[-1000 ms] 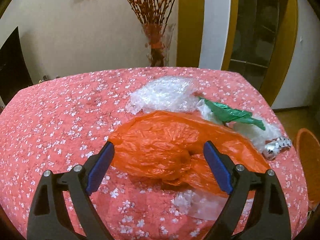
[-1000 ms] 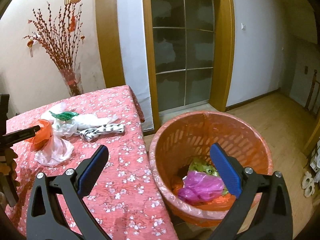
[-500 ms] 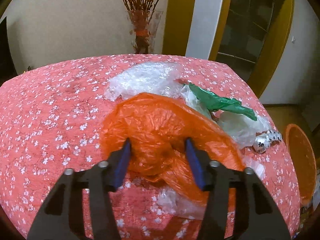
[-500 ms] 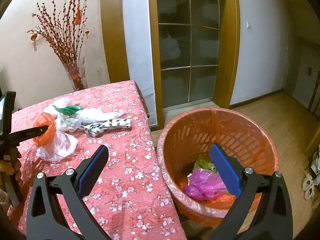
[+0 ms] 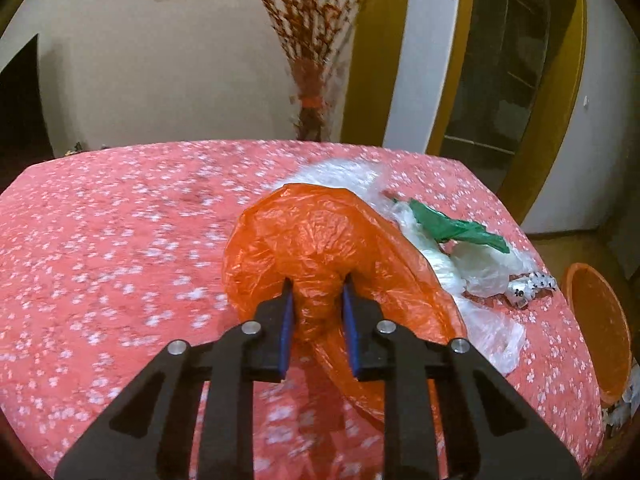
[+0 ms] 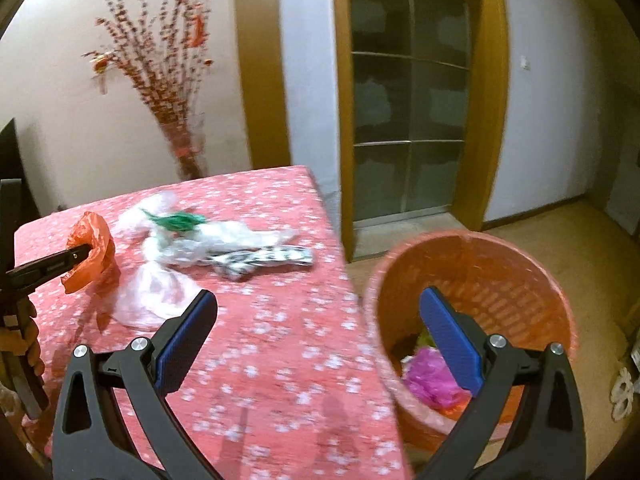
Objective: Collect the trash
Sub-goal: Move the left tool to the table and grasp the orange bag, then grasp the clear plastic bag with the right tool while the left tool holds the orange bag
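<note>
2 pads of the left hand-held gripper (image 5: 316, 300) pinch the orange bag (image 5: 320, 240); the right hand-held gripper (image 6: 316, 332) gapes empty.

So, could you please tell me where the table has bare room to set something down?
The tablecloth is bare left of the orange bag, back to the wall, and in front of the patterned wrapper toward the orange basket. The far right corner is crowded with clear bags and a green bag.
</note>
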